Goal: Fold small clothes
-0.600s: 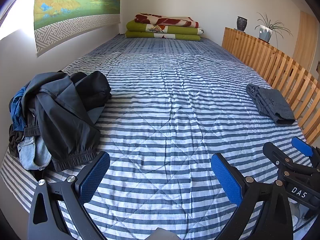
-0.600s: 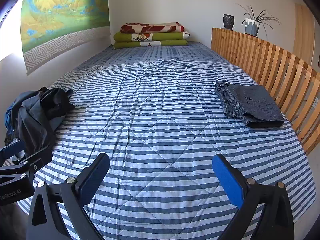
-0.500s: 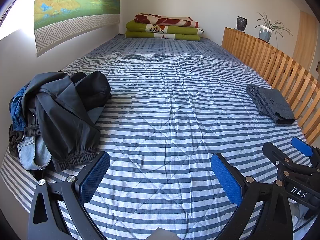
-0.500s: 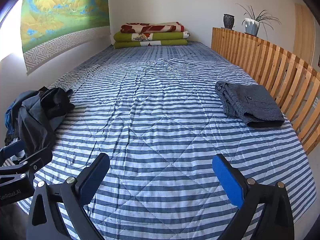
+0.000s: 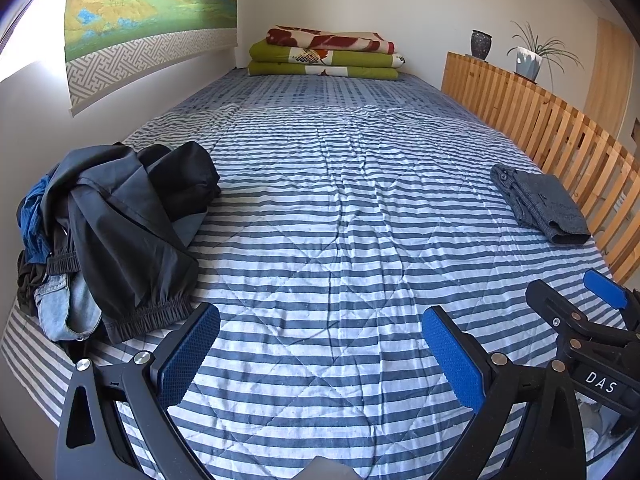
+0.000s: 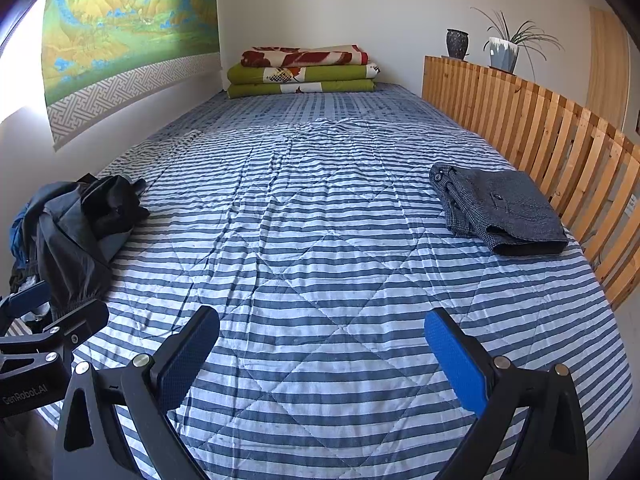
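Note:
A heap of unfolded clothes, black, blue and denim pieces, lies at the left edge of the striped bed. One folded grey garment rests at the right side by the wooden rail. My left gripper hovers open over the near part of the bed, nothing between its blue pads, just right of the heap. My right gripper is open too, over bare bedspread, below and left of the folded garment. Each gripper shows at the edge of the other's view.
A slatted wooden rail runs along the bed's right side, with a vase and a potted plant behind it. Folded blankets are stacked at the far end. A wall with a landscape hanging borders the left.

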{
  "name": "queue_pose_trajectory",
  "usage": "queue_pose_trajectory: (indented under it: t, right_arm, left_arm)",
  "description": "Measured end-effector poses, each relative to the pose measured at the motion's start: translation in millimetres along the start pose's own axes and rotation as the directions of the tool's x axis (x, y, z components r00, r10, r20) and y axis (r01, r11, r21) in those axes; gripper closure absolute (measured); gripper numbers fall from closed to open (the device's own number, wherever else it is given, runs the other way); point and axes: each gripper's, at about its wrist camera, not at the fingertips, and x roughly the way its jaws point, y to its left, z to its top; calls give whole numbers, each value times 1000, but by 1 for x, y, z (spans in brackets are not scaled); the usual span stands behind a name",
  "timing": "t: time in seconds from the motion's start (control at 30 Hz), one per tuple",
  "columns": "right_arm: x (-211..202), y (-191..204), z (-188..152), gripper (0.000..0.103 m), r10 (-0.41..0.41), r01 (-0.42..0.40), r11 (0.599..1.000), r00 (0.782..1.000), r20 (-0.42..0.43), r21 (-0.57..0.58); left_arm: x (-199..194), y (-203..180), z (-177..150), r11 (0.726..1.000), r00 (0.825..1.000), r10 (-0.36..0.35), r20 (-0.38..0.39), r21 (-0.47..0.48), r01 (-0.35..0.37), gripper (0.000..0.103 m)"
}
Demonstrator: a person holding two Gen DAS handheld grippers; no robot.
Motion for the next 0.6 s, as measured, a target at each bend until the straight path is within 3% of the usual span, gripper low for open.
queue_pose_trajectory:
  t: [0.6]
  right_arm:
    - [2, 1, 0, 2, 3, -3, 1000, 1000, -7, -1]
  left_arm:
    - [1, -3, -1, 1000, 1000, -4, 1, 8, 4, 1]
